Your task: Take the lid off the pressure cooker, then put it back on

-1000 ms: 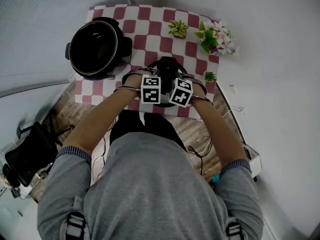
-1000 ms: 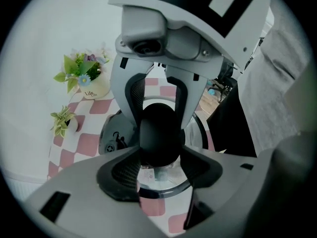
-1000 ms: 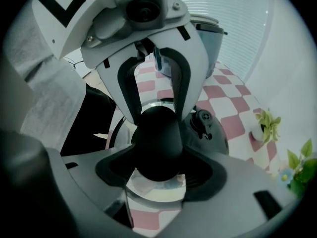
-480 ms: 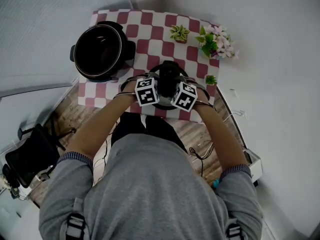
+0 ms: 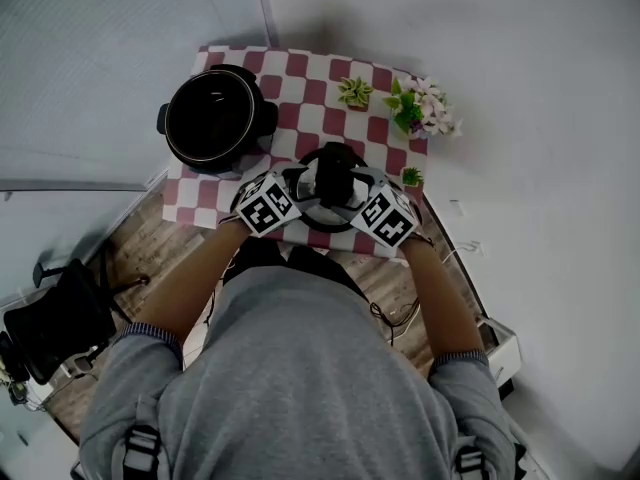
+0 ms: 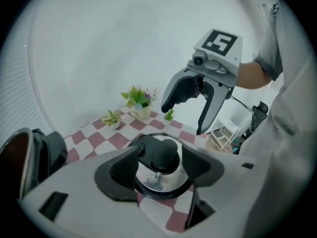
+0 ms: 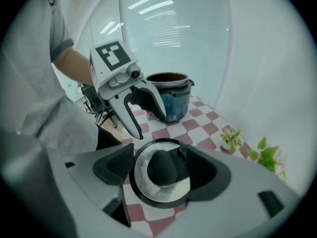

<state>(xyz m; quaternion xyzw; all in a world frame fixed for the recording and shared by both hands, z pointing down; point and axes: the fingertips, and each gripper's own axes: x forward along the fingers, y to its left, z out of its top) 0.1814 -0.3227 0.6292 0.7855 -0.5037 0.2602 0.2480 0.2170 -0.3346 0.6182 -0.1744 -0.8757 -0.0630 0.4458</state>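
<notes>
Head view, lid: the lid (image 5: 330, 173) lies flat, knob up, near the front edge of the checked surface (image 5: 338, 66)
Head view, pot: the pressure cooker (image 5: 213, 118) stands open at the far left corner, well apart from the lid
Head view, tools: the left tool (image 5: 295, 186) and right tool (image 5: 358, 188) hang over the lid from either side
Head view, bystanders: 3 potted plants (image 5: 418, 106) stand beyond and to the right of the lid
Left gripper view, jaws: they have just been opening and stand wide apart; the knob (image 6: 166, 155) shows between them but lower down, and neither pad touches it
Left gripper view, opposite: the right tool faces it across the lid, empty
Right gripper view, jaws: also just opened and wide apart, with the lid below the gap and nothing gripped
Right gripper view, background: the cooker's open rim is visible behind the left tool
Stage, as judged: lid off and set down; putting it back is not yet done
Risk 1: the 2 tools closing unevenly on the lid could tilt it or let it slip
Risk 2: the round knob gives little purchase, so a shallow pinch may lose it on the way to the pot
Risk 3: a lid arriving tilted or off-centre could catch the cooker's rim and not seat
Risk 4: a wide swing to the right could knock over a plant
</notes>
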